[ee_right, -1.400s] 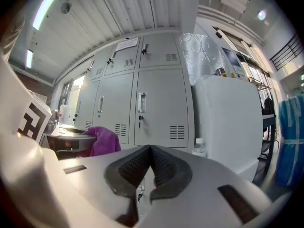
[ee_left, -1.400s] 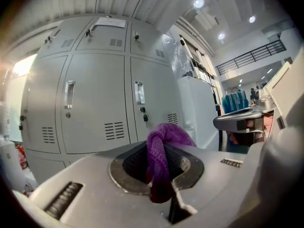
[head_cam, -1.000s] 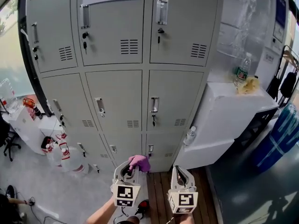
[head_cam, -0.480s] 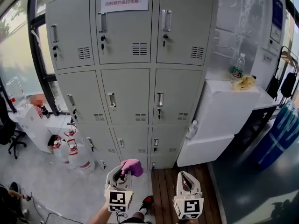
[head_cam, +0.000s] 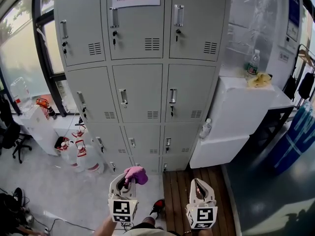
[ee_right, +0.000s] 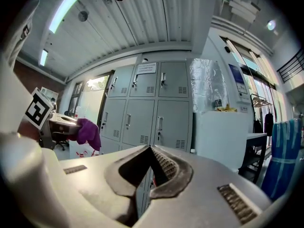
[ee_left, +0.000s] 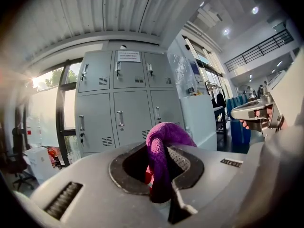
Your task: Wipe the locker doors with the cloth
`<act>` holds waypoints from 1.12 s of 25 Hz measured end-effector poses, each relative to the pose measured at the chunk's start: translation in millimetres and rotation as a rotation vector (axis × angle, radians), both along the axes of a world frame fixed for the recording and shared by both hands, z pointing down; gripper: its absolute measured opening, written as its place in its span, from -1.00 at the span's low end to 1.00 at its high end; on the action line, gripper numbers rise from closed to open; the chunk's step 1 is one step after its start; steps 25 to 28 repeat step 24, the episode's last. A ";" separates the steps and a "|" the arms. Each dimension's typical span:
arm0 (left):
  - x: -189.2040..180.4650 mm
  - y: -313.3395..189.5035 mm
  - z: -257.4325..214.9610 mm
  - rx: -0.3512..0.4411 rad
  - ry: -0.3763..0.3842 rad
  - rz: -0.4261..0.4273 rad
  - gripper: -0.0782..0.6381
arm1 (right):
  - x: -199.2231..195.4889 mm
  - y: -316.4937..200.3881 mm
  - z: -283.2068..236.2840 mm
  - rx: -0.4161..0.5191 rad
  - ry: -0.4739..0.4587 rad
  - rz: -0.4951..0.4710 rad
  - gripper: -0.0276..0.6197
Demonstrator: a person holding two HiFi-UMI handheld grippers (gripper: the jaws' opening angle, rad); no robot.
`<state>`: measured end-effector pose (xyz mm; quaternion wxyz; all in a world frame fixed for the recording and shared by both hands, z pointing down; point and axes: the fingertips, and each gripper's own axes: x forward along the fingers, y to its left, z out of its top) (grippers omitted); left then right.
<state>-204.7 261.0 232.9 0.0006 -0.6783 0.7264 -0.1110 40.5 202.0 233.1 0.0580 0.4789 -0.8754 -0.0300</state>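
While the grey metal lockers (head_cam: 197,90) stand well apart from both tongs, no wiping is under way. Facing the lockers, the left gripper (head_cam: 129,182) pinches a soft, fuzzy purple cloth (head_cam: 136,173), bunched into a lump above its jaws. The right gripper (head_cam: 198,186) beside it has its ridged jaws pressed together on nothing. I'd say the cloth wants spreading flatter against the smooth painted doors (head_cam: 138,92), working carefully around the upright handles (head_cam: 178,14) and louvred vents (head_cam: 152,44).
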 end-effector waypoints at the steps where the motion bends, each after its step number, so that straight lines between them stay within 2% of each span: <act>1: 0.8 0.2 -0.7 0.002 -0.002 0.002 -0.58 | 0.2 0.6 1.0 -0.001 0.003 -0.001 -0.87; 28: 8.4 0.5 -4.3 0.007 0.001 0.006 -0.58 | -3.8 6.1 10.8 -0.023 0.001 -0.023 -0.87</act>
